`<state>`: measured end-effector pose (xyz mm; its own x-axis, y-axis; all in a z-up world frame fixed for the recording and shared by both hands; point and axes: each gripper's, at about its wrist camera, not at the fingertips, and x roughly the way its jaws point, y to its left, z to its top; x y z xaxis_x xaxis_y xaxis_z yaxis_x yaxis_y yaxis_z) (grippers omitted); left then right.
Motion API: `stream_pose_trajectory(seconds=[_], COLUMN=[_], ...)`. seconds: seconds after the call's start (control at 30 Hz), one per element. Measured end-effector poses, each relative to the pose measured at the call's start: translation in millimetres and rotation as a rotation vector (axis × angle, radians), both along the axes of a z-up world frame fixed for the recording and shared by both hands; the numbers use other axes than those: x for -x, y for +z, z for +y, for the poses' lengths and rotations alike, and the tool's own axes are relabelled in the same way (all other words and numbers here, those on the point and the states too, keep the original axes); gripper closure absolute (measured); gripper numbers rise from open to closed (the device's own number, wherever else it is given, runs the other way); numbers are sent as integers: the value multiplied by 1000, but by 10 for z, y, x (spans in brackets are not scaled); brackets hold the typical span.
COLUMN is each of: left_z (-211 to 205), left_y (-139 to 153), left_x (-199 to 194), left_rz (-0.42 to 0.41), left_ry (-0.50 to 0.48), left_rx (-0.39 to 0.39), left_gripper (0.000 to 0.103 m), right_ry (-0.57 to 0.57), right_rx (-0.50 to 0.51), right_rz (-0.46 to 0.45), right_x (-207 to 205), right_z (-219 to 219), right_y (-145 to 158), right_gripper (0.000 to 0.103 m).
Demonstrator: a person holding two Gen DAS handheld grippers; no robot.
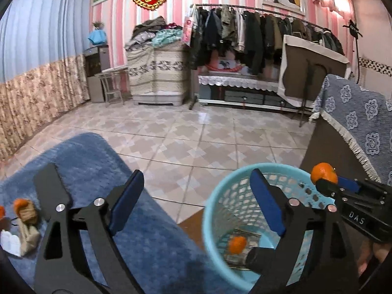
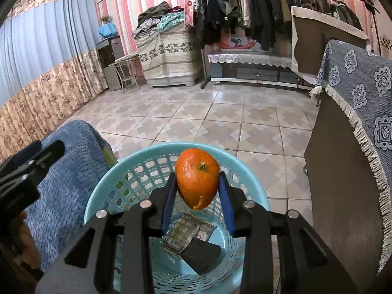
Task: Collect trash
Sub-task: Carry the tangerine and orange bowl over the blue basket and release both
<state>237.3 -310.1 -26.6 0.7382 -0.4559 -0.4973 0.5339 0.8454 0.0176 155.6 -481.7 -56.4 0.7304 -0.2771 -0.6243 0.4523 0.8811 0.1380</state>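
My right gripper [image 2: 198, 186] is shut on an orange peel [image 2: 197, 177] and holds it above the light blue mesh basket [image 2: 137, 161]. The basket holds a crumpled wrapper [image 2: 185, 232] and a dark piece [image 2: 201, 256]. In the left wrist view the basket [image 1: 220, 196] has an orange piece [image 1: 237, 244] at its bottom, and the right gripper [image 1: 325, 183] holds the peel [image 1: 324, 173] over its right rim. My left gripper [image 1: 196, 191] is open and empty, one finger over the blue mat, the other over the basket.
A blue fluffy mat [image 1: 98, 171] lies left of the basket, with orange bits, a tan wrapper [image 1: 27, 215] and a white piece [image 1: 9, 242] on its left end. A cabinet under a blue patterned cloth [image 2: 362, 93] stands at the right. Tiled floor [image 2: 220, 122] lies beyond.
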Motion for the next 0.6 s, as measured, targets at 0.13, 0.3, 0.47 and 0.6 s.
stream_pose_trajectory(seconds=[0.13,0.3,0.47,0.6], left_z=[176,345,514,645], left_y=[63,108,130,163], left_x=[0,-8,-16,0], left_rz=[-14,-26,-22,-30], left_ry=[43,83,116,141], left_rx=[-1,-2,8,18], left_gripper=[14,12,12,9], right_ry=[13,-8,-21,-16], right_rx=[9,22,54,53], right_rz=[2,-6,-24,-27], right_x=[-38,-16,-17,-31], right_z=[61,41,86,112], right_y=[-19,-32,34,53], right_gripper=[67,54,24,15])
